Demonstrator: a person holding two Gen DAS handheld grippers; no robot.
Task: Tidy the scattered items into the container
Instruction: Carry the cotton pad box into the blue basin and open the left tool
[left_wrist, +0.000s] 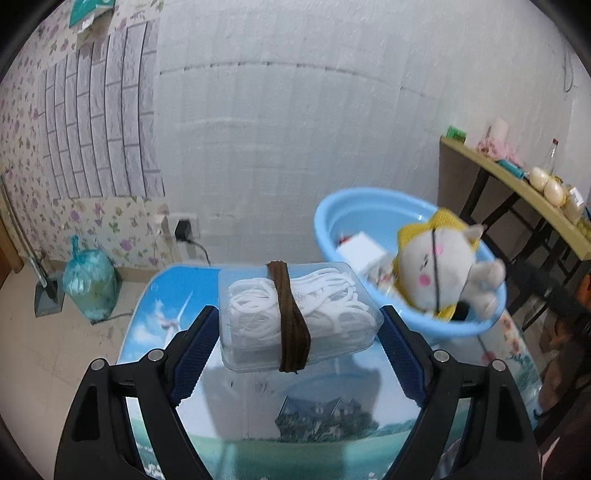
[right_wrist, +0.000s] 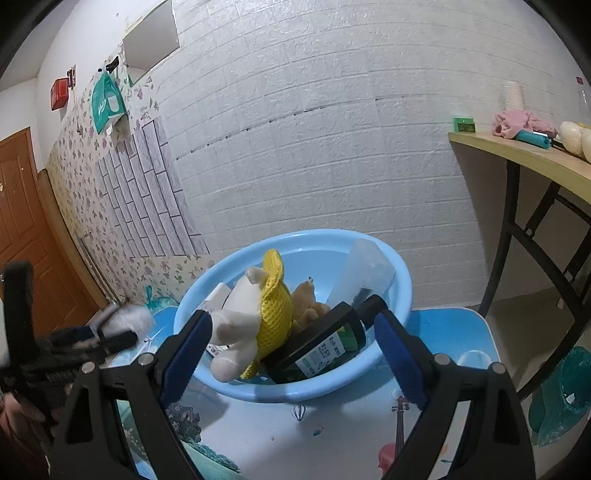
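My left gripper (left_wrist: 297, 321) is shut on a clear plastic box of white cords (left_wrist: 295, 314) bound with a brown band, held above the small table. The blue basin (left_wrist: 373, 210) stands to its right. In the right wrist view the basin (right_wrist: 399, 288) holds a white plush toy in yellow mesh (right_wrist: 255, 314), a brown plush (right_wrist: 304, 301), a dark bottle (right_wrist: 321, 349) and a clear tube (right_wrist: 364, 267). My right gripper (right_wrist: 291, 328) is open, its jaws either side of the plush and bottle at the basin's near rim. The plush (left_wrist: 439, 267) looks blurred in the left view.
The basin stands on a low blue picture-printed table (right_wrist: 332, 428). A wooden side table (right_wrist: 535, 158) with several items stands at the right. A teal rubbish bag (left_wrist: 90, 282) sits on the floor at the left. A white brick wall is behind.
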